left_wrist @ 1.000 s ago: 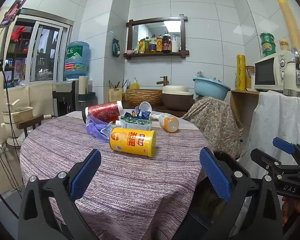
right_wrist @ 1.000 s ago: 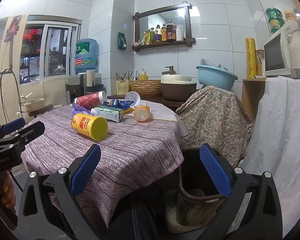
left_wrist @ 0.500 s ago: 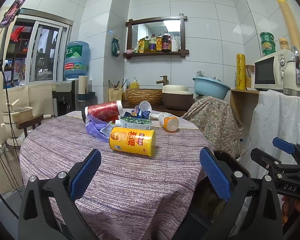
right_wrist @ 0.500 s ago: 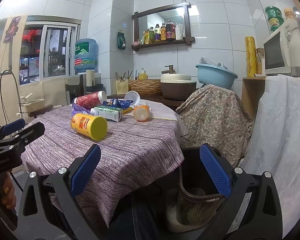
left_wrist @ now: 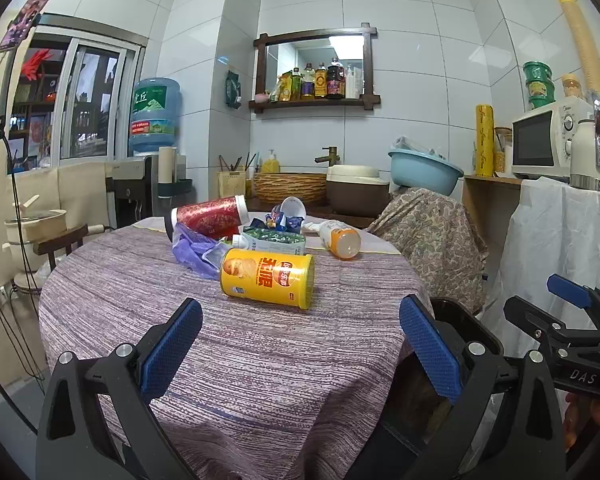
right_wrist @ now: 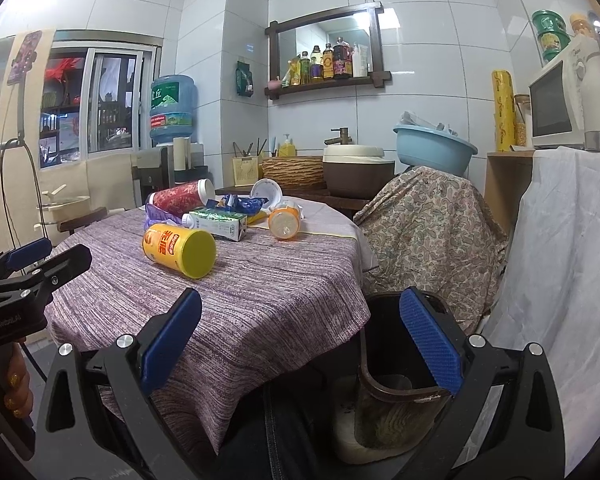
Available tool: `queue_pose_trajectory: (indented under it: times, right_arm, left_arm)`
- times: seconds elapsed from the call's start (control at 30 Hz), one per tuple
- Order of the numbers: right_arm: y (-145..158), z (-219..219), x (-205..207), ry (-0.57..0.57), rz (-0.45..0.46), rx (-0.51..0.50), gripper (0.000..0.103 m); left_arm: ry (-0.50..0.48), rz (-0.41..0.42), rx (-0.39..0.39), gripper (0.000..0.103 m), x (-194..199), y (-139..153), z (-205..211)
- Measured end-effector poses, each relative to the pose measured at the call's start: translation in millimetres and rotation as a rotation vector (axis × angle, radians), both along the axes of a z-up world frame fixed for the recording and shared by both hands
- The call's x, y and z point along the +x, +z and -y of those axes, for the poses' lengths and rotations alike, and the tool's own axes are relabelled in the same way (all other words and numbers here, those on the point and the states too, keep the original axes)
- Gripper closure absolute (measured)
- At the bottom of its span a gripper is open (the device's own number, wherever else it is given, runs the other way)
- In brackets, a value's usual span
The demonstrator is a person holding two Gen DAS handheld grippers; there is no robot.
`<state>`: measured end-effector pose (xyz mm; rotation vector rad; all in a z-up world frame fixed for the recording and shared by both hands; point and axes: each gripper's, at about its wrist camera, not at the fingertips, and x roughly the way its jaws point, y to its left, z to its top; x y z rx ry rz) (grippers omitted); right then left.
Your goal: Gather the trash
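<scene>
Yellow chip can (left_wrist: 267, 282) marked with red-and-white label. Red patterned can (left_wrist: 208, 221) capped in white. Green-and-white carton (left_wrist: 275, 241). Purple bag (left_wrist: 194, 254). Orange-and-white bottle (left_wrist: 340, 237). Tablecloth (left_wrist: 240, 344) striped purple and white. Gripper pads (left_wrist: 171, 354) coloured blue, frames black. Bin (right_wrist: 388, 396) black outside, brown rim seen.

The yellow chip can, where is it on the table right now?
The yellow chip can lies on its side at the near edge of the trash pile, just in front of the purple plastic bag and the green carton.
</scene>
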<state>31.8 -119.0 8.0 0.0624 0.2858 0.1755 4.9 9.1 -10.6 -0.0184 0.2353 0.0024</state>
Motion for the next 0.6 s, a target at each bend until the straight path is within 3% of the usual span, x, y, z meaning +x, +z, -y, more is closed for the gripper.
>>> queue_pose_trajectory:
  times: [0.37,0.6]
  right_arm:
    - [-6,-9,14,0.02,-0.035,-0.022,0.005]
    - [-6,-25,42,0.114,-0.076,-0.048,0.005]
  left_arm:
    - [0.011,-0.037,0.005,0.005,14,-2,-9]
    - [0.037,-0.109,0.004,0.005,33,-4,-30]
